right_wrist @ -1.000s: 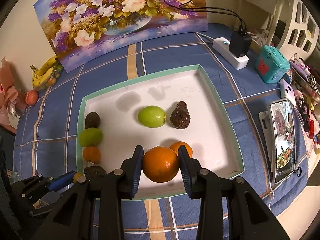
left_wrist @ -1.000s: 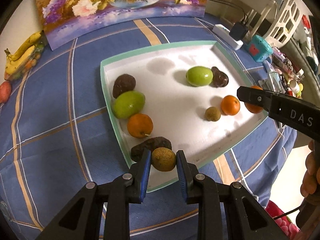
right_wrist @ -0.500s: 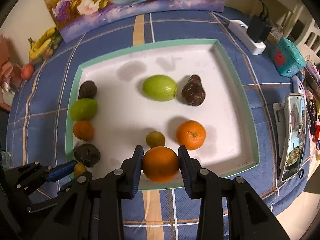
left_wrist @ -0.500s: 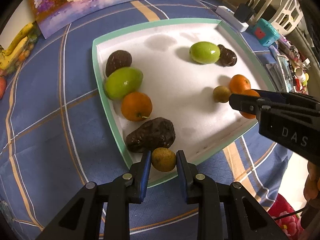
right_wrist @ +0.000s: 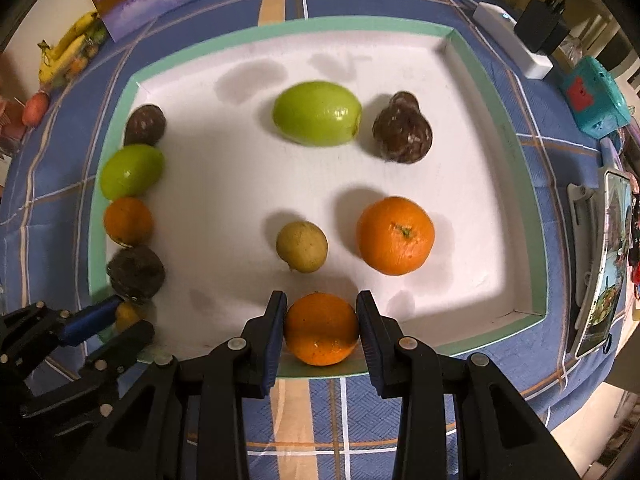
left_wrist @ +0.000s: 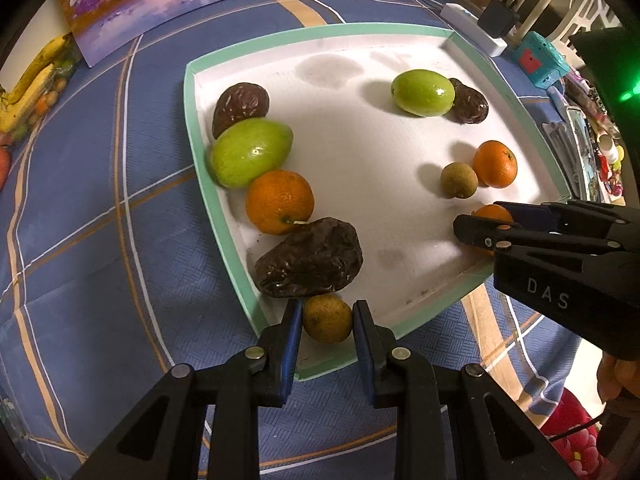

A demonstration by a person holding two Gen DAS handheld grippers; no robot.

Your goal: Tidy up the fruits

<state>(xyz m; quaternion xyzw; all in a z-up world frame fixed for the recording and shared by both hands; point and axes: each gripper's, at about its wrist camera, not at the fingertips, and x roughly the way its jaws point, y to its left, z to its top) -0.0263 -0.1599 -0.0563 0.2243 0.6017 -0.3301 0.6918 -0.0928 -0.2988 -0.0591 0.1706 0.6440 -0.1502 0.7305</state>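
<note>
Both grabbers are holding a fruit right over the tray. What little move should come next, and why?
Probably lower the left gripper a touch more and let go. Its small brown fruit hangs at the tray's near corner, right after the dark fruit that ends the row along the left wall. The right gripper could then set down its orange.

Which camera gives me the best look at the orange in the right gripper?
Right wrist: the orange sits centred and whole between the right gripper pads. Left wrist shows only a sliver behind the fingers.

Right tool (right_wrist: 322,322) clamping orange (right_wrist: 321,330), above white tray (right_wrist: 460,46), near edge
</note>
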